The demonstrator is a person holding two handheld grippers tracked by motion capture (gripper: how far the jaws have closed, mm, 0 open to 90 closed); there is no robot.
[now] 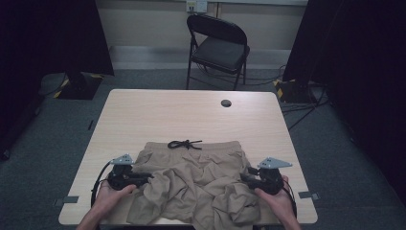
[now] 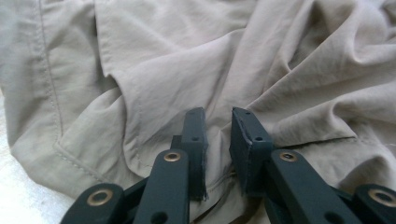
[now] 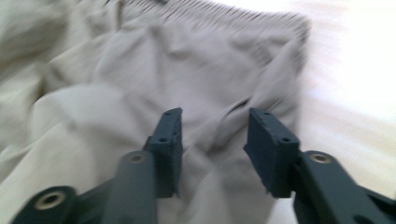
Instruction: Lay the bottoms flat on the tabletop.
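in the lower middle of the high view, crumpled tan shorts [image 1: 191,184] lie on the table [image 1: 143,115], waistband toward the top. the left gripper [image 2: 218,135] rests narrowly parted over a fold at their left edge; the right gripper [image 3: 212,140] stands wider over the right edge, gripping nothing.

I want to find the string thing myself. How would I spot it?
Look at the wooden table, then at the crumpled tan shorts on its near half. At the far edge of the shorts, on the waistband, lies the black drawstring, a knotted dark cord, unlike the round hole farther back.
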